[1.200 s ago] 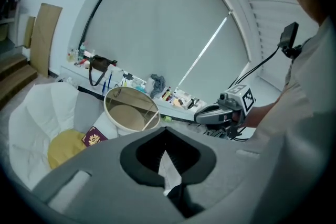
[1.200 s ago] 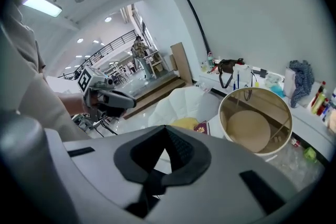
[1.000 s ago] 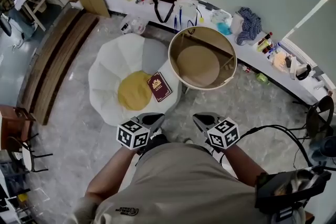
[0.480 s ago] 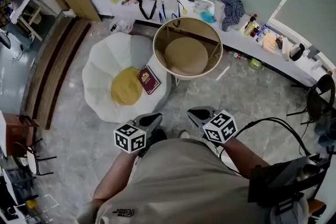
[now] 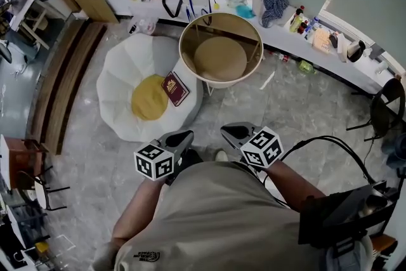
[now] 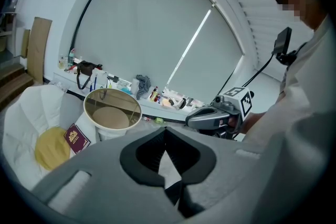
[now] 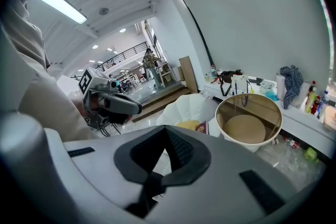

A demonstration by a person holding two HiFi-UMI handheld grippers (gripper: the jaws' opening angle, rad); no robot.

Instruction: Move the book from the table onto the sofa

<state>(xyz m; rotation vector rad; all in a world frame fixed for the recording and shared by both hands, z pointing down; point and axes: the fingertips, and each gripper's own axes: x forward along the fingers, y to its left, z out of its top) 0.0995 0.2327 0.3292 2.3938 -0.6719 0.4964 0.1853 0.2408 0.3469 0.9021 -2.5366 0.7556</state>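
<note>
Book (image 5: pixel 176 88) rests on the white sofa (image 5: pixel 117 82), ahead-left of the left tongs (image 5: pixel 183 136) and right tongs (image 5: pixel 229 131), both closed empty and now backed farther away, so delivery looks complete.

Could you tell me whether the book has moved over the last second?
No: the book still lies beside the yellow cushion on the white sofa.

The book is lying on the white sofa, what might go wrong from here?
The book lies near the sofa edge, beside the yellow cushion, so it might slide off. A black cable loops out beside the person's right arm and could snag as they move.
</note>
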